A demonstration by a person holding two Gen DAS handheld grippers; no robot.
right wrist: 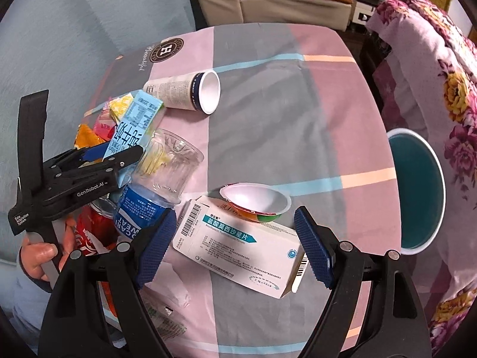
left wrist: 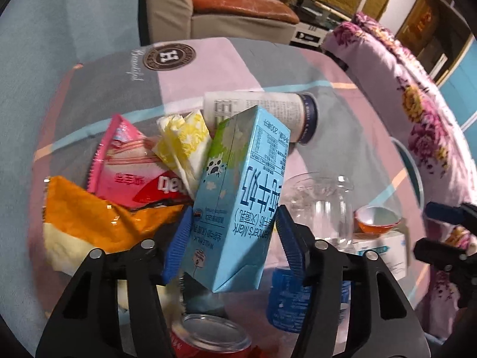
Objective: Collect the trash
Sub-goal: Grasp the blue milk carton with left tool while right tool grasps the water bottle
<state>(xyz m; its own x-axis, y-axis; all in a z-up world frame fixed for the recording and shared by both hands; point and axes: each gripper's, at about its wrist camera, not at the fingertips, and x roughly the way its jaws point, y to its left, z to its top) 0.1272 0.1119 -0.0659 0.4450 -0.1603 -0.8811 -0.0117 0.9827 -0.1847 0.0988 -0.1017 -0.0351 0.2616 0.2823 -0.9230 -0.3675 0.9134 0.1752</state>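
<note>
Blue milk carton (left wrist: 238,197) is clamped in the left tool (left wrist: 234,238), raised over the surface's (right wrist: 268,113) trash pile; right tool (right wrist: 235,250) hangs released around the medicine box (right wrist: 238,247).

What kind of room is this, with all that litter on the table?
Most likely a living room in a home. A sofa with a brown seat cushion stands behind the cloth-covered table, a flowered blanket is draped at one side, and a teal bin sits beside the table.
</note>
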